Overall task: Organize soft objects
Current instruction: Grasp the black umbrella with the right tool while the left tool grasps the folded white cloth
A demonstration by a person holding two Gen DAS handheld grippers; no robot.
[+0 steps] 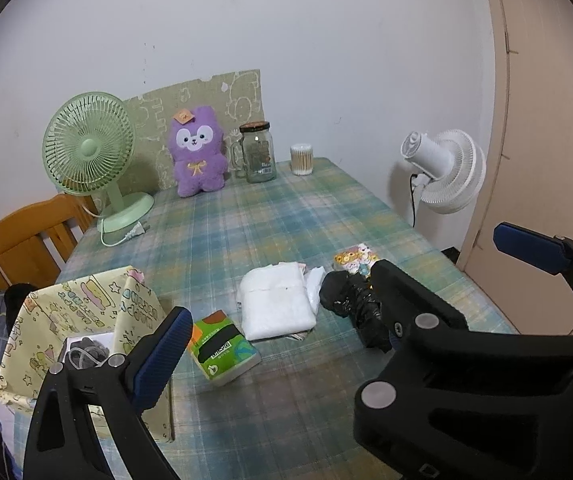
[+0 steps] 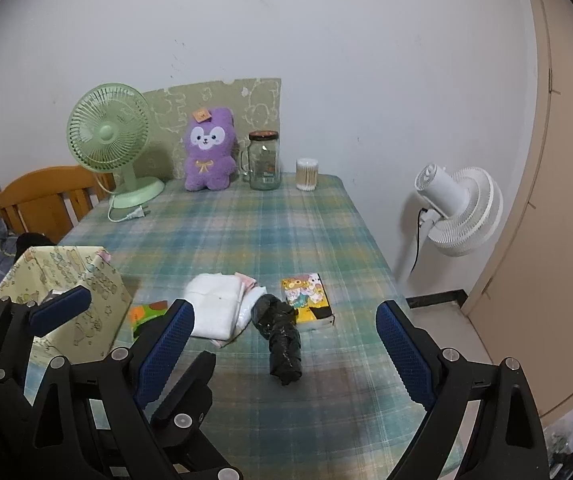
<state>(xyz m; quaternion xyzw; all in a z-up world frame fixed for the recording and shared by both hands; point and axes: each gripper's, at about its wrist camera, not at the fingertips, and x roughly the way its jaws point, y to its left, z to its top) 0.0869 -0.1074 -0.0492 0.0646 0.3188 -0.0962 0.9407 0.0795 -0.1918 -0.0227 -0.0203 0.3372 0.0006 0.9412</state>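
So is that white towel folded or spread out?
Folded. The white towel lies as a compact, layered rectangle on the plaid tablecloth, its stacked edges showing at the right side.

The room is a bit dim, with soft, even light and no strong glare. A faint dark shadow lies on the tabletop just in front of the black bundle. Both pictures bend round at the edges, with black corners, and the door looks curved; everything looks slightly soft and grainy.

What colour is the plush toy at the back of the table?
The plush toy is purple with a white face, clearest in the right wrist view.
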